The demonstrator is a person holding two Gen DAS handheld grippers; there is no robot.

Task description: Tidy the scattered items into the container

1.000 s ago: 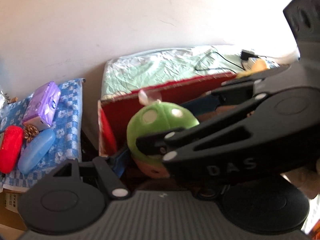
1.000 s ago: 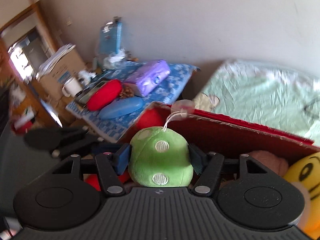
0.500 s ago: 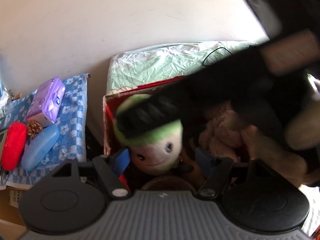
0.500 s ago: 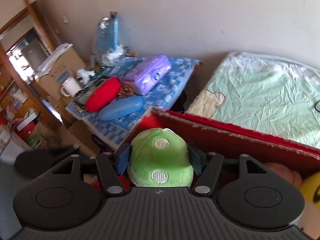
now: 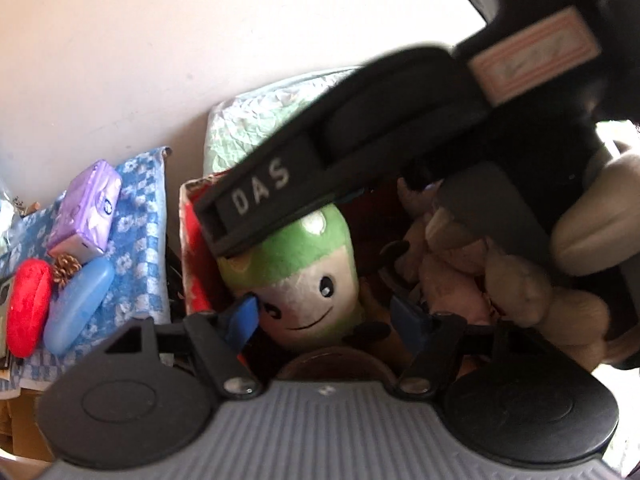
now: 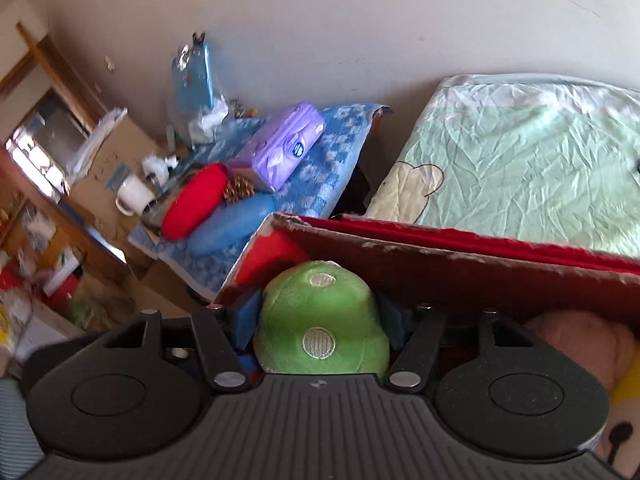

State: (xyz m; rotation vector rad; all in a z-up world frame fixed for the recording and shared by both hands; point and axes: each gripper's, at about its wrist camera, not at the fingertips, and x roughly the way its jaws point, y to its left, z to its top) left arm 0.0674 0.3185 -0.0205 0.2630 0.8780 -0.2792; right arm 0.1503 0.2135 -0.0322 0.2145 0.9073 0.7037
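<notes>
Right wrist view puts the green mushroom plush (image 6: 322, 320) squarely between the blue pads of the right claw (image 6: 320, 320), which is clamped on both sides of its cap; the plush sits low inside the near-left corner of the red cardboard box (image 6: 460, 258), just under the frayed rim. To its right in the box lie a pinkish-brown plush (image 6: 580, 340) and the edge of a yellow plush (image 6: 624, 408). Beyond the box wall spreads a bed with a pale green sheet (image 6: 520, 160). Left of the box, a blue checked cloth (image 6: 332, 160) carries a purple tissue pack (image 6: 280, 148), a red oval case (image 6: 192, 200), a blue oval case (image 6: 232, 228) and a small pine cone (image 6: 238, 190) between them; a white mug (image 6: 134, 196) stands further left.

From the left wrist view, the mushroom plush (image 5: 304, 276) shows its smiling face, upright in the box (image 5: 192, 248), with the black body of the right claw (image 5: 340, 160), marked DAS, crossing over its cap and hiding the top. The left claw (image 5: 324, 316) hangs open, its blue pads apart, one touching or just beside the plush's left cheek, the other near a dark limb of the brown plush (image 5: 460, 276) piled to the right. Part of a hand (image 5: 592, 220) shows on the right claw's handle. A brown rounded object lies just below the plush's face, too hidden to name.
</notes>
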